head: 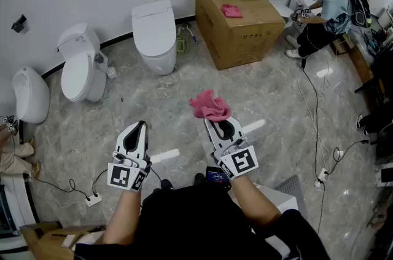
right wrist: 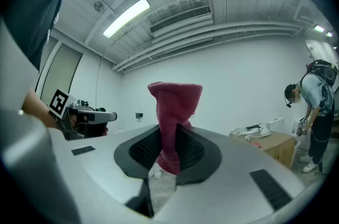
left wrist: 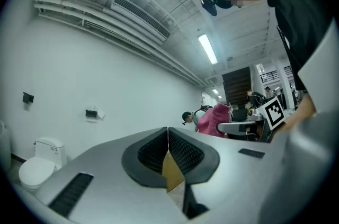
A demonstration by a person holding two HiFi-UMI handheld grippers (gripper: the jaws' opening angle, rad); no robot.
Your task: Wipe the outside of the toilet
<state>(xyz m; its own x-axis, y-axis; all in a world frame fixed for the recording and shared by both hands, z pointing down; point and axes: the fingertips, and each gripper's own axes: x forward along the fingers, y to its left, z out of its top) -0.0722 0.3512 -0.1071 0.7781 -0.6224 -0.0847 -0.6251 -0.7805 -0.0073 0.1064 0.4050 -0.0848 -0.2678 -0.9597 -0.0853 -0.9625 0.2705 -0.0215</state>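
Note:
My right gripper [head: 219, 122] is shut on a pink cloth [head: 210, 106], which bunches up above its jaws [right wrist: 172, 112]. My left gripper [head: 136, 130] is shut with nothing between its jaws [left wrist: 168, 151]. Both are held above the grey marbled floor, pointing toward the far wall. Three white toilets stand along that wall: a squat one [head: 154, 34] straight ahead, a tank toilet [head: 81, 65] left of it [left wrist: 38, 167], and a rounded one [head: 29, 93] at the far left. All are well away from both grippers.
A large cardboard box [head: 236, 22] with a second pink cloth [head: 231, 10] and a brush stands at the back right. A person [head: 322, 10] crouches beside another toilet there. Cables [head: 316, 123] and power strips [head: 93, 199] trail over the floor.

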